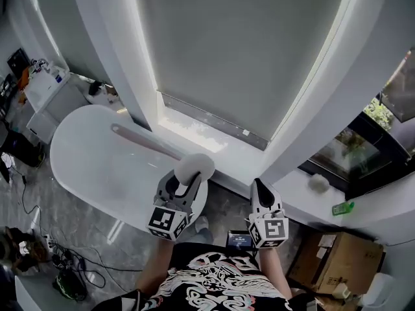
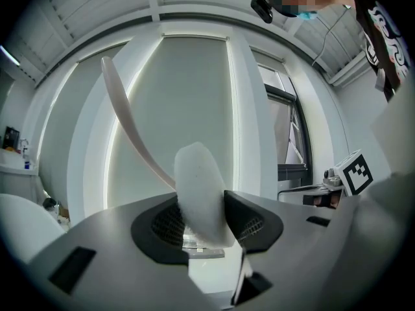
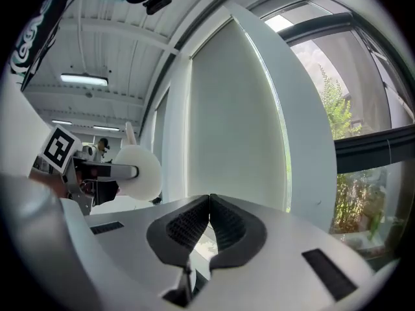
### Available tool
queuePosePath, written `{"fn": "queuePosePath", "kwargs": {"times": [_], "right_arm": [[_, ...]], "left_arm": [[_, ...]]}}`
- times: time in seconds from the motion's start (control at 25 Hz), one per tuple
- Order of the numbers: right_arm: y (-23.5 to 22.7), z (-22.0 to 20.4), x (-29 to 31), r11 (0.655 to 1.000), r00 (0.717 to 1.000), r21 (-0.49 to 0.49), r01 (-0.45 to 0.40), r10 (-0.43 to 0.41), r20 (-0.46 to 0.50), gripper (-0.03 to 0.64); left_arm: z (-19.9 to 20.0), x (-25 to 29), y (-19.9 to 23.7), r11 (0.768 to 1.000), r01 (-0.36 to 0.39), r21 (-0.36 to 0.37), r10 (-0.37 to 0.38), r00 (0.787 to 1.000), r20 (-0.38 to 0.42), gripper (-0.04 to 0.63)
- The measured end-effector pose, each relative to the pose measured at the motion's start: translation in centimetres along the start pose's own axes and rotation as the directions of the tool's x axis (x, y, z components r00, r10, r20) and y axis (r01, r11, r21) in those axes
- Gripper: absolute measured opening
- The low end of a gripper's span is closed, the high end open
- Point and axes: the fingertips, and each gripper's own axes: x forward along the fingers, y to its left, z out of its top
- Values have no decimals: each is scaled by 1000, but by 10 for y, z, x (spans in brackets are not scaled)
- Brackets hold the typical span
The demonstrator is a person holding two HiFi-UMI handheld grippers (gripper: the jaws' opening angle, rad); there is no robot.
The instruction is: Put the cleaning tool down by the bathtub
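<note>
The cleaning tool is a white brush with a round fluffy head (image 1: 194, 168) and a long pale handle (image 1: 144, 141) that reaches out over the white bathtub (image 1: 84, 154). My left gripper (image 1: 184, 179) is shut on the fluffy head (image 2: 200, 196), and the handle (image 2: 130, 125) curves up and to the left of it. My right gripper (image 1: 260, 190) hangs to the right of the tub, its jaws (image 3: 209, 222) shut with nothing between them. The right gripper view shows the brush head (image 3: 139, 172) in the left gripper, off to the left.
A white window sill (image 1: 214, 148) and a drawn grey blind (image 1: 253, 50) run behind the tub. A white cabinet (image 1: 45, 86) stands at the tub's far left. Cardboard boxes (image 1: 337, 264) sit at the right, cables (image 1: 65, 264) lie on the floor at the left, and a green item (image 1: 343, 207) rests on the right ledge.
</note>
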Motion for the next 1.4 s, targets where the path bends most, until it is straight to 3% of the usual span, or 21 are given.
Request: {"fn": "queuePosePath", "kwargs": {"times": [0.36,0.52,0.72,1.12,1.4], "right_arm": [[-29,11,95,996,997,33,79,-78,-20,27],[-34,16,130,997,997,18,72,-72,-9,26],[-43,19,161,999,999,31,36,-36,-14,26],[-83,27,238,993,993,45,-107,109,-38,26],[-123,6,262,980,979,91,-178,186,-79,26]], "left_arm": [[17,82,67,999,47,0,-47,999,7,173],[21,106,93,998,45,37,-45,999,9,173],[19,131,108,1000,19,16,-19,1000,10,173],[22,195,127,994,-113,-6,113,994,-9,173],[3,233,137,974,-225,-6,224,974,-45,173]]}}
